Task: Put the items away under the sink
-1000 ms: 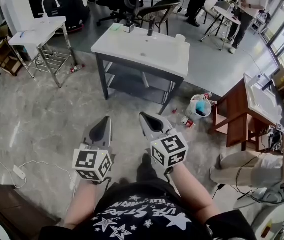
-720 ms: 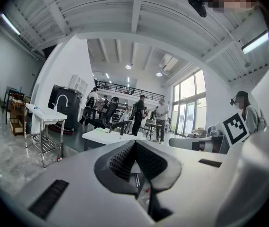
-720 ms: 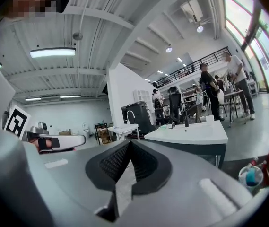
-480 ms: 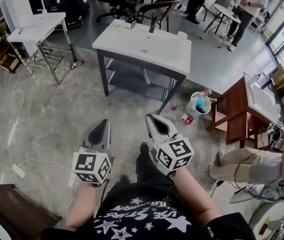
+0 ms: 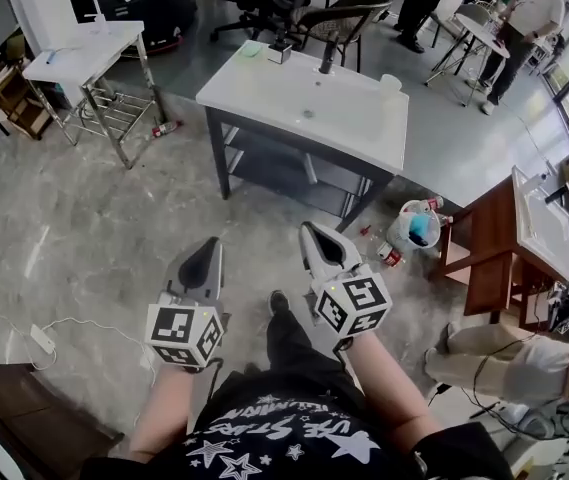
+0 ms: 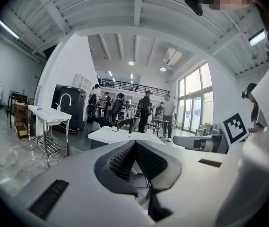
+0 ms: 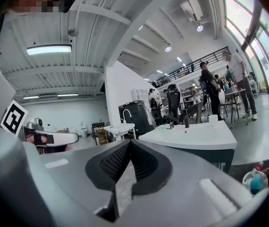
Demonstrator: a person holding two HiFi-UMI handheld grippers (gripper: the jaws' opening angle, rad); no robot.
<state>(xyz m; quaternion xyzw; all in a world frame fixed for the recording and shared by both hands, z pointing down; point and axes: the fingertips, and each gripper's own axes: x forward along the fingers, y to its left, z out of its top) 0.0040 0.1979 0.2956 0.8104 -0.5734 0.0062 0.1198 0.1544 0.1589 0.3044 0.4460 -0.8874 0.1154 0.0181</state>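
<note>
under-sink shelf (image 5: 284, 180) half hidden beneath white sink top (image 5: 309, 108)

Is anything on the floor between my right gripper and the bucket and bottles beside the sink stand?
Nothing visible. Bare floor lies between the right gripper and the bucket and bottles beside the sink stand. The gripper is shut and empty.
</note>
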